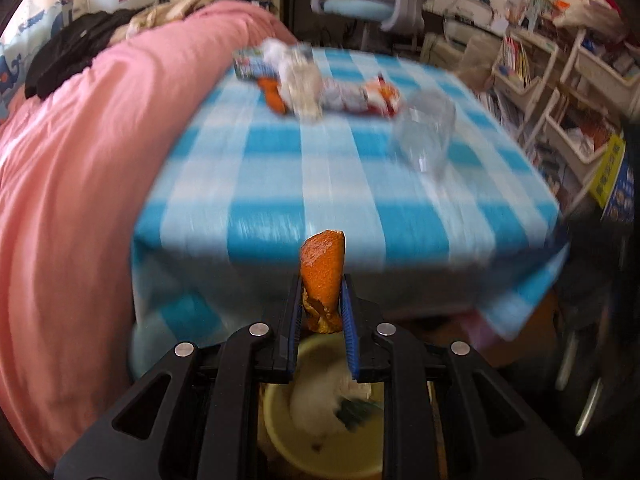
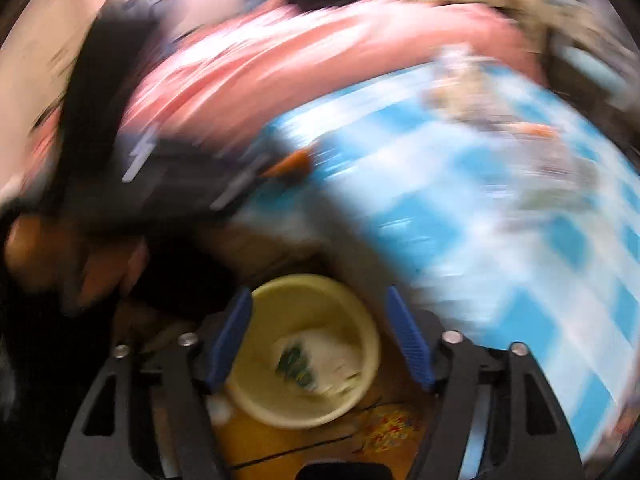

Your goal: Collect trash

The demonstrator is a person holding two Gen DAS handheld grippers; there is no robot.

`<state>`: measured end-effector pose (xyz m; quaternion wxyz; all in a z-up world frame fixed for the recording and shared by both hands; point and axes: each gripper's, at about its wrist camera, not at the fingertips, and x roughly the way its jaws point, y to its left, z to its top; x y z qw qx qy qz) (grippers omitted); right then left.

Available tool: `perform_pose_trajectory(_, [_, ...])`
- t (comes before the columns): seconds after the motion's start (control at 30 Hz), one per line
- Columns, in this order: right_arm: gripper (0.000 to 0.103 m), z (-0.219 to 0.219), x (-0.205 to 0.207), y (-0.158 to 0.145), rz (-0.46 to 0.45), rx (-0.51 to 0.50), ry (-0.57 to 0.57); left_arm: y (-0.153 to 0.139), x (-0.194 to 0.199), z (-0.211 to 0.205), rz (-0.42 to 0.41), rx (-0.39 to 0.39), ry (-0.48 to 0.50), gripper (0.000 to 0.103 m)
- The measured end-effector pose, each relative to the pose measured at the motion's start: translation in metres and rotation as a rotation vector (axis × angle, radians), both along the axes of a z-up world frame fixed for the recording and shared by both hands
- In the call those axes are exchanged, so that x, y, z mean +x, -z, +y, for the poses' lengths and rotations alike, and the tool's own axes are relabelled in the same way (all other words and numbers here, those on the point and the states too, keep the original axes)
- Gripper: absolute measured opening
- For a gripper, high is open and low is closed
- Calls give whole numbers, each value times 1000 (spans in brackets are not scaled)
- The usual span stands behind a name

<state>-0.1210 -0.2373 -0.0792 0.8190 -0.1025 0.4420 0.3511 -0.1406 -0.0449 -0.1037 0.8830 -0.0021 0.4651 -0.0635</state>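
Observation:
My left gripper (image 1: 322, 281) is shut on a piece of orange peel (image 1: 323, 268), held upright in front of the table's near edge. Below it on the floor stands a yellow basin (image 1: 276, 432) with white crumpled paper inside. In the right wrist view my right gripper (image 2: 319, 294) is open and empty, right above the same basin (image 2: 362, 320). That blurred view also shows the peel (image 2: 294, 162) in the left gripper at upper left. On the blue checked tablecloth (image 1: 280, 184) lie a snack wrapper (image 1: 360, 98), crumpled clear plastic (image 1: 298, 80), another peel (image 1: 274, 98) and a clear plastic cup (image 1: 426, 132).
A pink bedcover (image 1: 80, 160) presses against the table's left side. A blue desk chair (image 1: 360, 4) stands behind the table, and crowded shelves (image 1: 560, 100) fill the right. A person's hand (image 2: 100, 268) shows at the left of the right wrist view.

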Motion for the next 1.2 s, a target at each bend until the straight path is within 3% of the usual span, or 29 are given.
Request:
perform_pose_trajectory(0.1, [77, -39, 18, -18, -82, 14, 246, 18, -15, -13, 99, 30, 69, 19])
perform_pose_trajectory(0.13, [80, -48, 20, -23, -109, 12, 304, 26, -20, -20, 147, 47, 106, 22])
perform_pose_trajectory(0.2, [87, -66, 21, -35, -164, 16, 414, 29, -26, -24, 157, 69, 121, 32])
perform_pose_trajectory(0.33, [92, -94, 12, -58, -268, 36, 540, 7, -28, -16, 55, 57, 74, 67])
perform_pose_trajectory(0.4, [93, -97, 15, -63, -314, 40, 575, -10, -25, -7, -19, 32, 23, 79])
perform_pose_trajectory(0.53, [95, -108, 20, -68, -414, 32, 637, -41, -6, 8, -144, 9, -74, 88])
perform_pose_trajectory(0.7, [95, -110, 43, -58, -365, 55, 615, -74, 39, 17, -249, 9, -131, 94])
perform_pose_trajectory(0.8, [95, -97, 48, -54, -370, 31, 501, -86, 73, 20, -286, 14, -166, 95])
perform_pose_trajectory(0.87, [95, -89, 48, -47, -359, 2, 438, -91, 91, 18, -293, 6, -170, 95])
perform_pose_trajectory(1.0, [95, -75, 58, -25, -245, -27, 360, -95, 123, 9, -307, 14, -145, 95])
perform_pose_trajectory(1.2, [95, -70, 64, -17, -201, -61, 346, -100, 145, 1, -302, 5, -136, 95])
